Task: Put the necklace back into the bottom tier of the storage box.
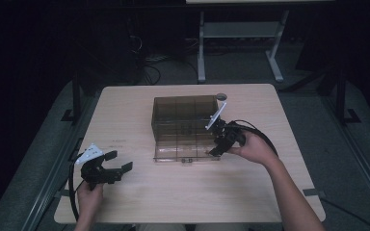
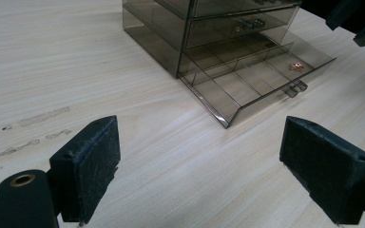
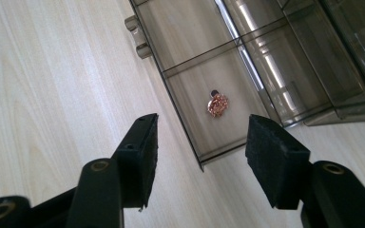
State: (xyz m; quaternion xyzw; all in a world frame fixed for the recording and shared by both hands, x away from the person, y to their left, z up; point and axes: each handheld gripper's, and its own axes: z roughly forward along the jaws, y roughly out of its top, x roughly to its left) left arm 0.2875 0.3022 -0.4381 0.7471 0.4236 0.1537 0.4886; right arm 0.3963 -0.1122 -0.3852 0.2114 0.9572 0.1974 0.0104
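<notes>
No readable text, labels, brands or numbers are showing anywhere. The smoky drawer box ahead of the left jaws is carrying no markings, and the faint smudges on the table beyond the left-hand jaw aren't forming legible characters.

Dim high view, brighter sharp close-ups

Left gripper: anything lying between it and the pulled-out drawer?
Nothing: in the left gripper view, only bare table separates the left gripper from the drawer.
</notes>
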